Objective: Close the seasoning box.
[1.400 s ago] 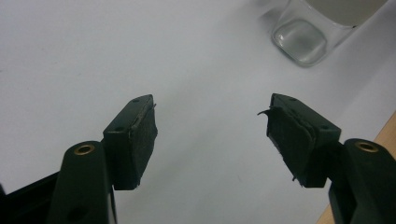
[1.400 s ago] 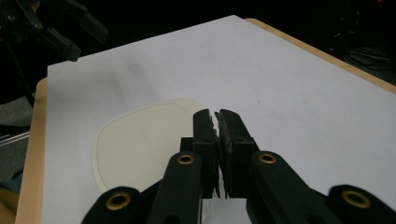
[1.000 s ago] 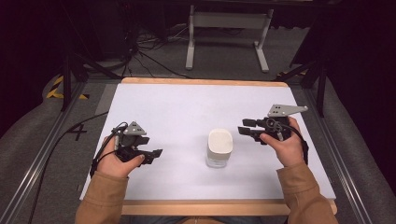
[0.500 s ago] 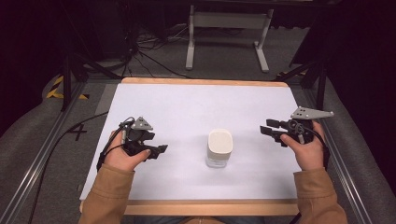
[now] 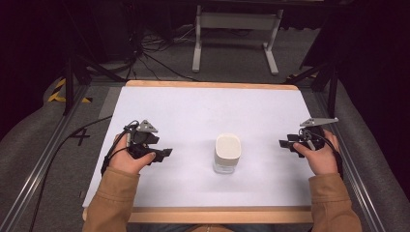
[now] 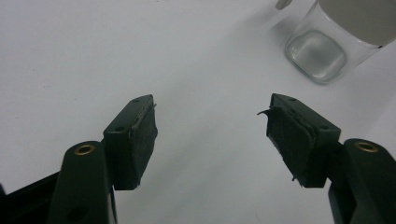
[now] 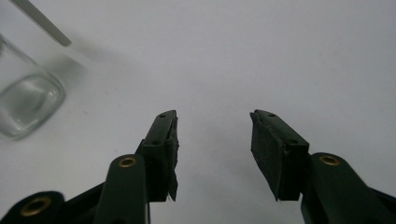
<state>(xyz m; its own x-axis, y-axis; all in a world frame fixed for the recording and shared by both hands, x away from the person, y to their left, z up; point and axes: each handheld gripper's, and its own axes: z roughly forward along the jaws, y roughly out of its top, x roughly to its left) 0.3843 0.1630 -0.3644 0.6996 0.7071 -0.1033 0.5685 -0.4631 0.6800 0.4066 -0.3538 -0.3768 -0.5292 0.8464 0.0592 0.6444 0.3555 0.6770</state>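
Left tongs [image 5: 162, 153]: held in the left hand [image 5: 126, 158] over the near-left part of the white bench [image 5: 193, 106], jaws pointing right toward the jar, set wide apart with nothing between them; in the left gripper view [image 6: 210, 130], worn black pads [image 6: 145, 135] over bare white surface, jar base at upper right. Grey three-cornered plate [image 5: 146, 127] on top, black cable [image 5: 67, 140] trailing off the bench's left edge to the floor. Glass jar [image 5: 226, 153]: clear, squarish with rounded corners, pale cream lid [image 5: 227, 145], upright near the middle of the bench, between the two tongs and apart from both. Right tongs [image 5: 285, 144]: held in the right hand [image 5: 320, 155] at the right edge of the bench, jaws pointing left toward the jar, parted moderately wide and empty; in the right gripper view [image 7: 212, 135], jar base [image 7: 25, 105] at far left. Tan sleeves [image 5: 116, 203] entering from the bottom. Wooden bench trim, grey floor, white stand [image 5: 237, 29] beyond.
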